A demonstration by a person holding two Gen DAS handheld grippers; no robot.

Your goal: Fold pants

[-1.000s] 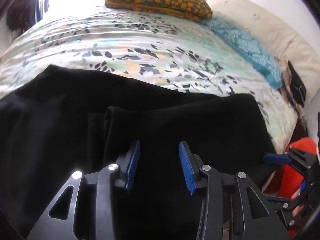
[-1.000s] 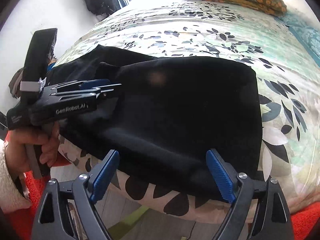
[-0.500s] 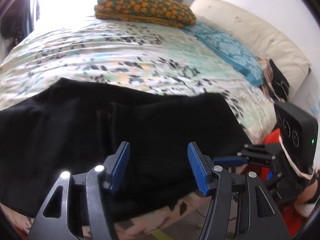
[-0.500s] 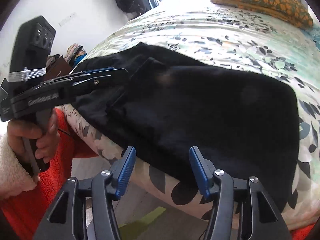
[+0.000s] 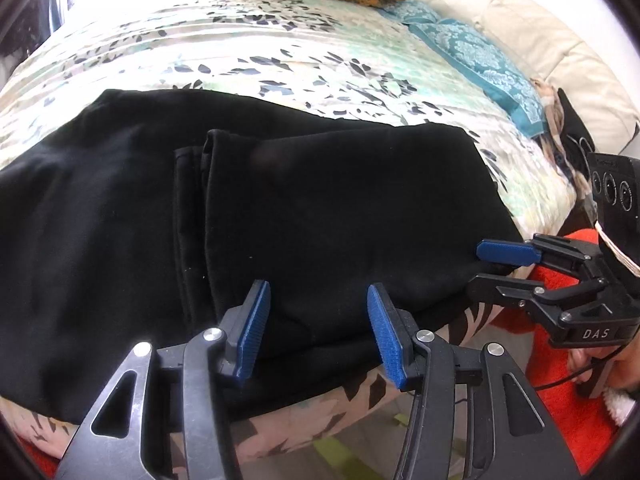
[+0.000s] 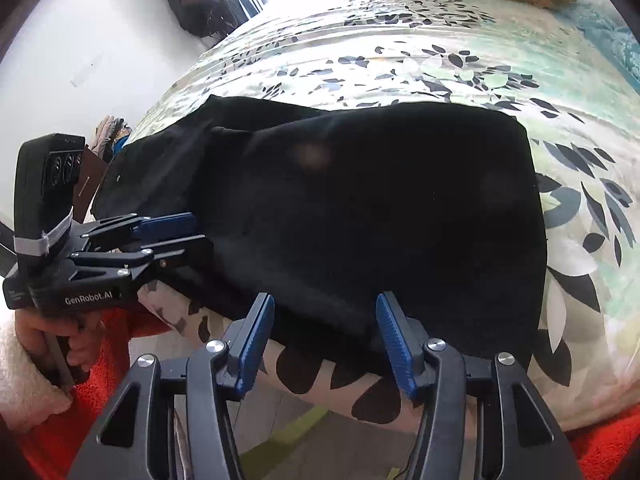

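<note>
— How far along are those black pants [image 5: 320, 216]?

— Partly folded, I'd say. At frame left a single layer trails toward the bed's [image 5: 280, 60] edge; from the middle rightward a second layer lies doubled over it, hem edges showing. Another fold looks due.

— Which way do they run?

— Long axis across the frame, along the near edge of the floral bedspread.

— And the tools?

— The left hand-held gripper [image 5: 316, 324] is spread and closing, nothing pinched, cloth just beyond its pads. The right hand-held gripper [image 6: 326, 340] is spread and opening, empty, at the lower hem.
</note>
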